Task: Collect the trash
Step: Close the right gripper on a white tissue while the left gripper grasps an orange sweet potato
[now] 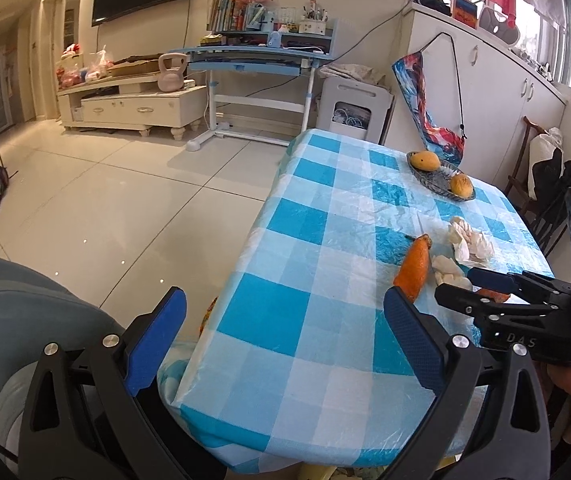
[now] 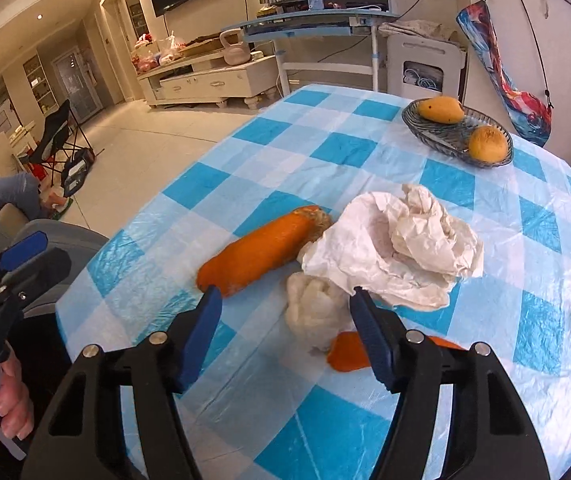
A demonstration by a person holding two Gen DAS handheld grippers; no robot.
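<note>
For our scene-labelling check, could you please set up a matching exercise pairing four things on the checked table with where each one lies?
Things:
1. mangoes
2. large orange peel
3. crumpled white paper
4. small orange peel

Places:
A. nearest the camera, partly behind the right gripper's finger
B. in the glass dish at the table's far side
C. left of the paper, lying on the cloth
D. middle of the table, right of the long peel

Pairs: 1-B, 2-C, 3-D, 4-A
</note>
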